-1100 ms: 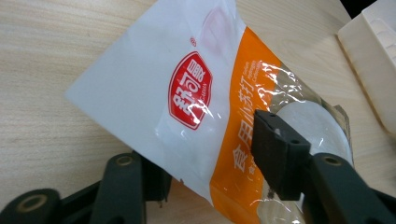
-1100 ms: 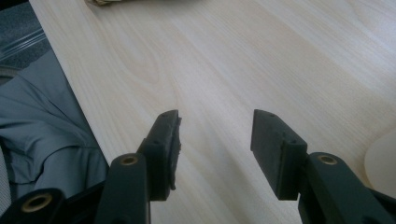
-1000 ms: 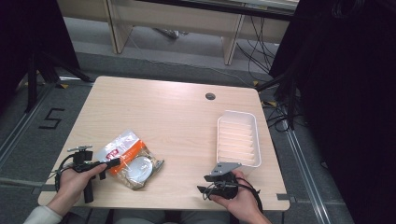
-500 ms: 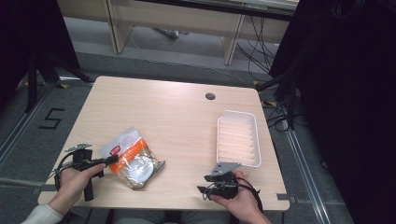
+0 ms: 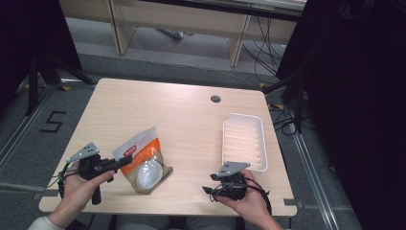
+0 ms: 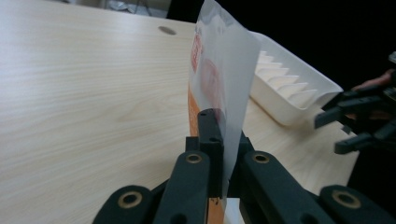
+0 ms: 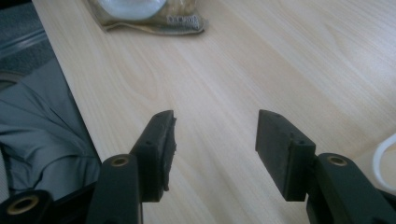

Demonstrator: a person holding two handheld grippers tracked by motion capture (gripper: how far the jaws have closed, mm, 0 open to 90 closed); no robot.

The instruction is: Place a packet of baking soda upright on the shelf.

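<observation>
The snack bag [image 5: 142,160] is being picked up: its top edge is pinched between the fully closed jaws of the left tongs [image 5: 125,160], while its bottom rests on the table [image 5: 158,110]. The next move appears to be a carry toward the white tray [image 5: 244,141], well off to the far side of these tongs; a firm pinch will be needed. The right tongs [image 5: 210,189] are held wide apart over bare wood, gripping nothing, their jaws having just been opening. Compared with earlier, the bag has been tilted up from lying flat.
</observation>
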